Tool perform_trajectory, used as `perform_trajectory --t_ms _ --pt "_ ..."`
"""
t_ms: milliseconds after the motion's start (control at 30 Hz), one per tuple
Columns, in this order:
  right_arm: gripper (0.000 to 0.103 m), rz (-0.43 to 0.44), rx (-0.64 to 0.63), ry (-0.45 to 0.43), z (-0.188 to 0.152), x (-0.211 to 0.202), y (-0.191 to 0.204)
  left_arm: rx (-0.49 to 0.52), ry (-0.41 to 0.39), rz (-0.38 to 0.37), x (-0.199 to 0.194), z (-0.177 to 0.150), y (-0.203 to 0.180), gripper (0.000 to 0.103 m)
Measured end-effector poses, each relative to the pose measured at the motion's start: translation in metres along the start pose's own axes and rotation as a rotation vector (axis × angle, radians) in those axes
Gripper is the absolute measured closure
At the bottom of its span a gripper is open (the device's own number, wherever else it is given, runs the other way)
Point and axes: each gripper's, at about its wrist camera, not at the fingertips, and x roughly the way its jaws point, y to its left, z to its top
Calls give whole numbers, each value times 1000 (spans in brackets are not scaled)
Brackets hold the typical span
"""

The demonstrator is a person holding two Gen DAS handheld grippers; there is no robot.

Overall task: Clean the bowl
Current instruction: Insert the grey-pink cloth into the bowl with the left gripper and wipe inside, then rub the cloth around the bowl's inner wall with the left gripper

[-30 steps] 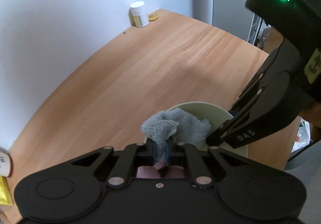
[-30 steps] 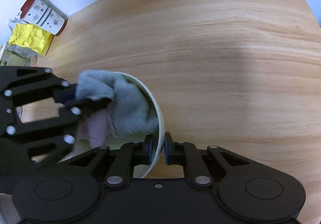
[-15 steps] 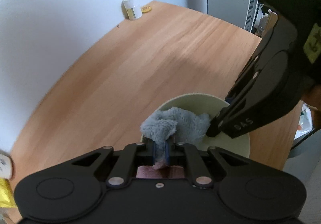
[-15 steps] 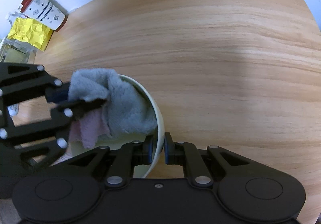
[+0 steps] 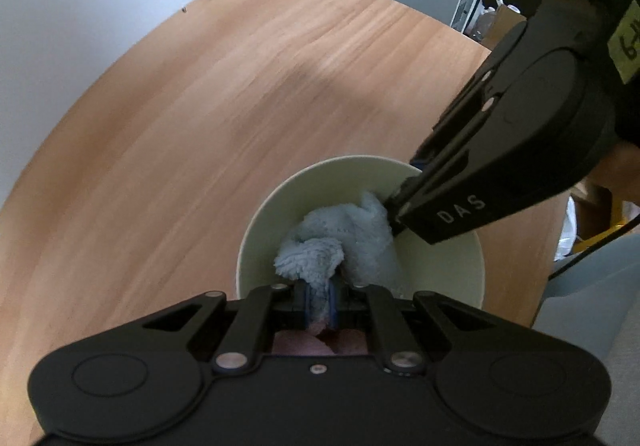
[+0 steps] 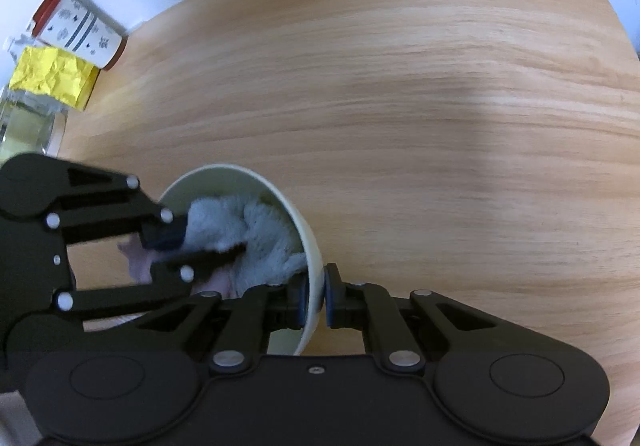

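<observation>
Soft, even indoor light falls on both views, with no hard glare. The table shows streaky motion blur and a faint dark shadow patch mid-surface. Fisheye bending curves its edges, and corners go black. The left gripper looks smeared.

You have a pale green bowl, grey-blue cloth, light wood table, crumpled yellow packet
</observation>
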Motion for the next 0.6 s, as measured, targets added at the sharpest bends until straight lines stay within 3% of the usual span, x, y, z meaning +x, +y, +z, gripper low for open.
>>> perform_trajectory --t_ms 200,333,600 --pt "92 -22 -20 -6 4 1 5 12 43 -79 -7 -4 3 96" --pt "92 -43 -26 -7 5 2 9 86 72 -63 -19 -7 -4 96" --pt "91 -56 -51 -2 6 2 13 123 91 -33 -36 -8 -5 95"
